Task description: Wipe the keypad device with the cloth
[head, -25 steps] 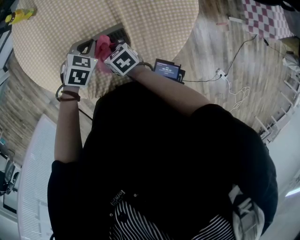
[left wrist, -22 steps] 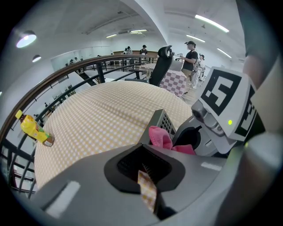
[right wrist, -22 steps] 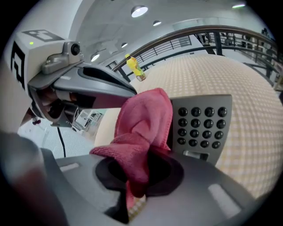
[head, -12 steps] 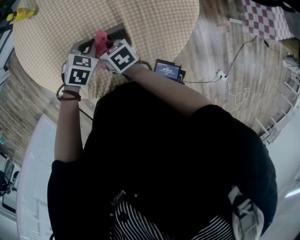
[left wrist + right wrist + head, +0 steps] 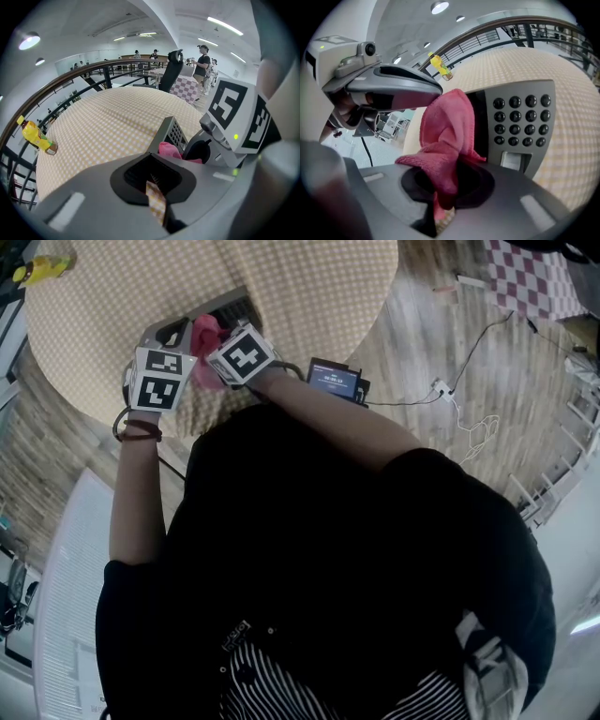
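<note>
The grey keypad device (image 5: 234, 307) lies on the round checked table (image 5: 309, 287), near its front edge. Its black keys (image 5: 520, 119) face up in the right gripper view. My right gripper (image 5: 445, 187) is shut on a pink cloth (image 5: 443, 136), which drapes over the device's left part, beside the keys. In the head view the cloth (image 5: 208, 334) shows between the two marker cubes. My left gripper (image 5: 154, 187) rests just left of the device (image 5: 171, 131), jaws closed to a thin slit with only tablecloth showing through. The right gripper (image 5: 225, 136) sits close on its right.
A yellow bottle (image 5: 37, 271) lies at the table's far left rim. A small screen unit (image 5: 335, 381) with a cable sits by the table's near edge. A white cable and plug (image 5: 441, 387) and a checked mat (image 5: 530, 277) lie on the wooden floor.
The right gripper slid the pink cloth up and left over the device, then back down and right. The left gripper has stayed put.
</note>
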Tool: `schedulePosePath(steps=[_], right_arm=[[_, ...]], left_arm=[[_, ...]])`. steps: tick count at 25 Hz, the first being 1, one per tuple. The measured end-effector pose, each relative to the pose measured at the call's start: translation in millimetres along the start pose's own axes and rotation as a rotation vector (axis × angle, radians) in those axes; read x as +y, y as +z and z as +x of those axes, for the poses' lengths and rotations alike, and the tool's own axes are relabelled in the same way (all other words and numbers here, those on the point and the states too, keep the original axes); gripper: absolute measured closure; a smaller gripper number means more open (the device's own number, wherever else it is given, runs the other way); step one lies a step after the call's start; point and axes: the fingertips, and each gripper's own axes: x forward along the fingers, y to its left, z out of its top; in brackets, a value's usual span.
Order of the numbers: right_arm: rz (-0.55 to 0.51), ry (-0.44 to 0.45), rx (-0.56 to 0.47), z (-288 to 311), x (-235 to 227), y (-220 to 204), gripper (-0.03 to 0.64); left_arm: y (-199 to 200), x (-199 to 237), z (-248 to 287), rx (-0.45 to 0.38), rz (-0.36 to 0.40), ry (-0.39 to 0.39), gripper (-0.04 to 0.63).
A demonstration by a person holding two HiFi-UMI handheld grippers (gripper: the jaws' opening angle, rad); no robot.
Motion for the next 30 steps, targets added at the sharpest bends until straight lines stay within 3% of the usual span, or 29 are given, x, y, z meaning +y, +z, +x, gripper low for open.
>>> schedulePosePath(steps=[5, 8, 12, 17, 22, 26, 30], right_arm=[[0.032, 0.032, -0.115, -22.2, 10.9, 44.4, 0.554], [-0.002, 0.032, -0.115, -28.3, 13.5, 56.3, 0.554], [-0.078, 0.033, -0.081, -24.2, 17.0, 47.4, 0.554], [-0.029, 0.034, -0.029, -10.0, 5.6, 17.4, 0.554], [-0.071, 0.015, 0.036, 8.5, 3.7, -11.7, 0.554], [-0.065, 0.013, 0.023, 6.0, 3.2, -13.9, 0.554], [-0.083, 0.087, -0.036, -24.2, 17.1, -4.7, 0.554]], left_arm=[[-0.5, 0.0, -0.4, -0.001, 0.003, -0.003, 0.595], [-1.1, 0.7, -0.9, -0.002, -0.001, -0.002, 0.595], [0.3, -1.2, -1.0, -0.006, 0.004, 0.009, 0.595], [1.8, -3.5, 0.3, 0.007, 0.011, 0.018, 0.595], [-1.0, -2.0, 0.4, -0.008, 0.023, 0.027, 0.595], [0.2, -3.2, -1.8, -0.018, 0.020, 0.042, 0.595], [4.0, -4.7, -3.9, -0.064, 0.016, 0.076, 0.592]])
